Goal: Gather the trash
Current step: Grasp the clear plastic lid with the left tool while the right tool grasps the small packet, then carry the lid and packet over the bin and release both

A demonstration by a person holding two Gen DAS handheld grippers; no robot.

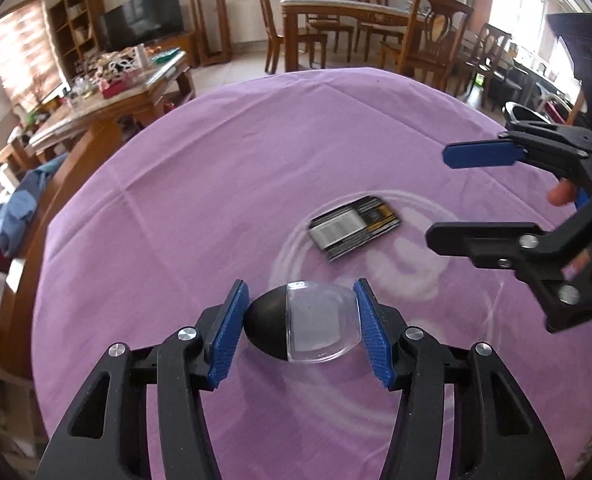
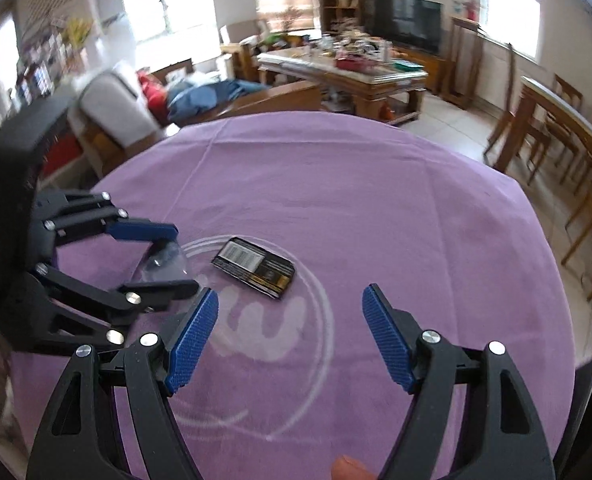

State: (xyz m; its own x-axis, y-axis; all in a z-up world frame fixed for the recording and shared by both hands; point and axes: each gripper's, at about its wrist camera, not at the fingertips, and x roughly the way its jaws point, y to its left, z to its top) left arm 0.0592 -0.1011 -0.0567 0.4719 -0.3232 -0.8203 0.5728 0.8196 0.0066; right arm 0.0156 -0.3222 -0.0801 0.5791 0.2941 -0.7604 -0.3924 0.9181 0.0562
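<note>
so the left gripper is pinching a small piece of trash between its blue fingers, a little black egg-shaped bit with a clear plastic shell on its right half, and both pads are pressing right against its sides. it's sitting low over the table, which is wearing a purple cloth with a faint white ring logo printed on it, though i can't really tell whether the piece is touching the cloth or hanging just above it. from the right wrist view the same left gripper is showing up at the left edge with the clear plastic peeking out between its fingers. the right gripper is hanging with its fingers spread wide and gripping nothing, and in the left view it's poking in from the right side, fingers apart too. the other bit of trash, a flat black wrapper with a white barcode label and some gold print, is lying flat on the cloth inside the ring logo, just past the left gripper and between the two grippers, not touching either one. a fingertip is peeking in at the bottom of the right view.
</note>
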